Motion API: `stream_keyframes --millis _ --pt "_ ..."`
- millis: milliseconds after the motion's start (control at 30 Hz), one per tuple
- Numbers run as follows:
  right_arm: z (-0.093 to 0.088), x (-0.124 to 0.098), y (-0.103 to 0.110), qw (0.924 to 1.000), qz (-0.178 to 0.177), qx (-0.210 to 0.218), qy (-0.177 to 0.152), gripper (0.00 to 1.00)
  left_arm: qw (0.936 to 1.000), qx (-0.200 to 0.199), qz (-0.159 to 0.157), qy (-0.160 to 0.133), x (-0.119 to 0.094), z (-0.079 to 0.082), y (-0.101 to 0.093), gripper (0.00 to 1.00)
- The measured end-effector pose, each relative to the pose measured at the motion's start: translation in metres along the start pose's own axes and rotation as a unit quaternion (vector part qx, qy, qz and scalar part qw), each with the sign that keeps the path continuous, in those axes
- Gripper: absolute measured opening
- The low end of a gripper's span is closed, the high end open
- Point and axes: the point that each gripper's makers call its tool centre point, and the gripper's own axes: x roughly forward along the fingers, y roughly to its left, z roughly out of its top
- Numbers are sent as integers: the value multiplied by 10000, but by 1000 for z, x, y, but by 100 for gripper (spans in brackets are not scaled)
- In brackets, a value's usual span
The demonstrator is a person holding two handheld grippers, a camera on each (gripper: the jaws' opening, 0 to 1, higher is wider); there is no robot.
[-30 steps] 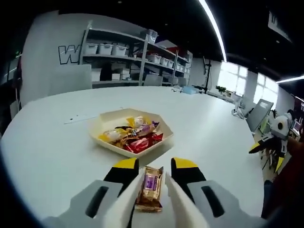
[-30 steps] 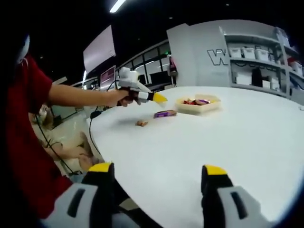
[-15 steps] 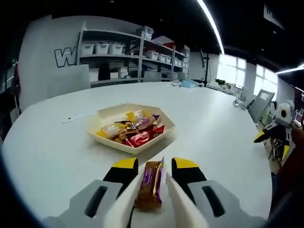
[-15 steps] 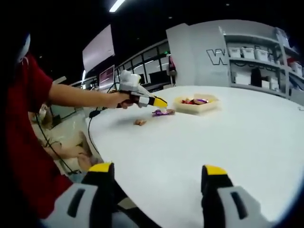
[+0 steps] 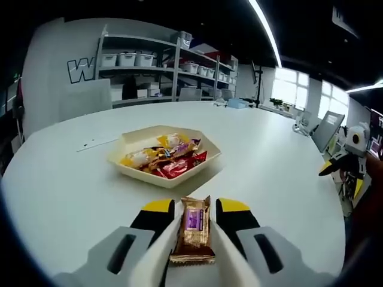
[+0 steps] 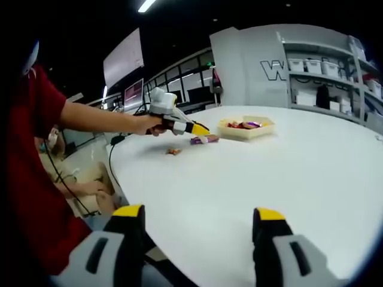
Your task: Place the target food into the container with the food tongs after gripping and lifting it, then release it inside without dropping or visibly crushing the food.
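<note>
Left gripper view shows the left tool (image 5: 192,227) closed on a wrapped snack (image 5: 193,238), held above the white counter (image 5: 60,191) just before the tray (image 5: 133,139) of sweets. To do this step well, I think the grip should stay gentle and the snack pass over the tray's near rim before the jaws open low inside. Right gripper view shows the right tool (image 6: 194,230) wide open and holding nothing near the counter's edge, with much free surface between it and the tray.
</note>
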Motion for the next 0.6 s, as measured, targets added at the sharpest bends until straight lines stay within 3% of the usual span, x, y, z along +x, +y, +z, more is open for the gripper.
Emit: stream_keyframes --millis 233,400,600 --pt "-2 2 -1 10000 -31 -56 76 69 10000 -51 62 15 0 1 4 23" --pt "-3 1 -4 9999 -36 -67 92 69 9994 -328 31 -140 -6 22 7 23" --pt "-4 4 -5 9999 -22 -73 108 69 9994 -237 -21 -244 -7 37 3 23"
